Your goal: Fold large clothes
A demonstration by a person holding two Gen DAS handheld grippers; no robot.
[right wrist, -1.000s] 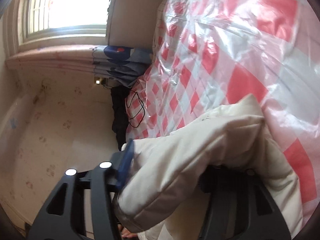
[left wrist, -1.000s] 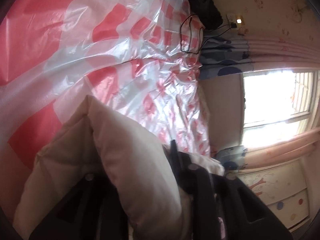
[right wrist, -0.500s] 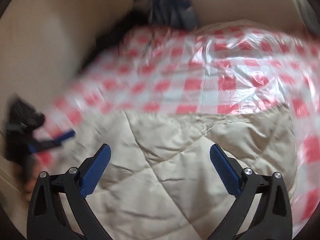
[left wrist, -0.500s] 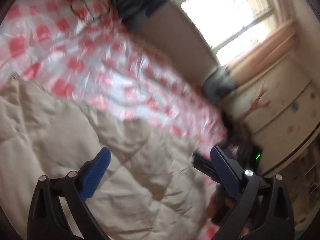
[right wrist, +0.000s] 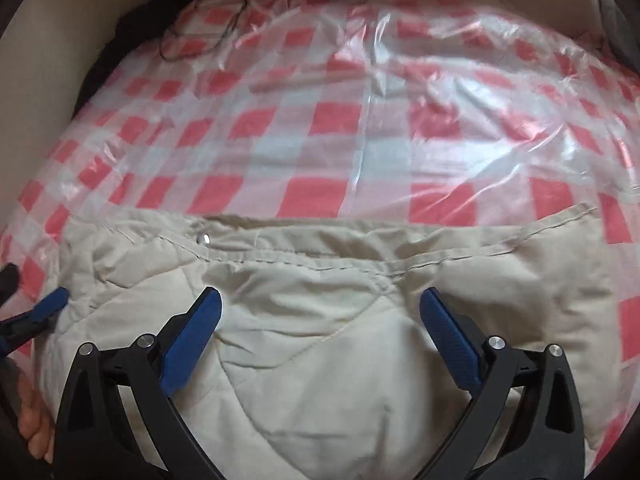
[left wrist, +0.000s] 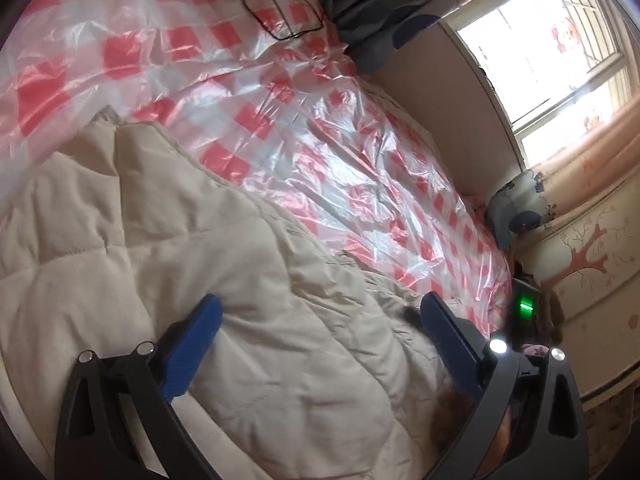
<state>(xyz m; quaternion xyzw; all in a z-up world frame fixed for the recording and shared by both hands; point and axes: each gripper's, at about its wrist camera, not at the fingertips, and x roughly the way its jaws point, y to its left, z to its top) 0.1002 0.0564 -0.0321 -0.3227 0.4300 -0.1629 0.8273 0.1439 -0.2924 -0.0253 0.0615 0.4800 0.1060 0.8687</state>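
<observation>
A bed [left wrist: 420, 92] fills both views, covered by a crinkled, glossy red-and-white checked plastic sheet [right wrist: 320, 152] that runs up to a beige headboard panel beneath a bright window [left wrist: 552, 52] with peach curtains. On the near part of that sheet lies the cream quilted padded coat [right wrist: 320, 360], puffy and creased, its stitched hem edge running straight across the right wrist view with a small silver snap [right wrist: 206, 239] showing near its left end. Here is the right gripper [right wrist: 320, 308], black frame with blue-padded fingers [right wrist: 192, 344], jaws having just swung apart and now spread about as wide as they go, hovering over the coat with only loose fabric below and nothing pinched. The left gripper [left wrist: 320, 312] matches it: jaws just sprung wide, blue fingers [left wrist: 192, 348] apart above the coat, gripping nothing; its blue tip also pokes into the right wrist view at the coat's left edge. A thin black looped cable [left wrist: 280, 8] rests on the sheet at the far end of the bed, beside a heap of dark grey-blue clothes [left wrist: 372, 12]. A small green light [left wrist: 525, 304] glows on a black device at the bed's edge.
</observation>
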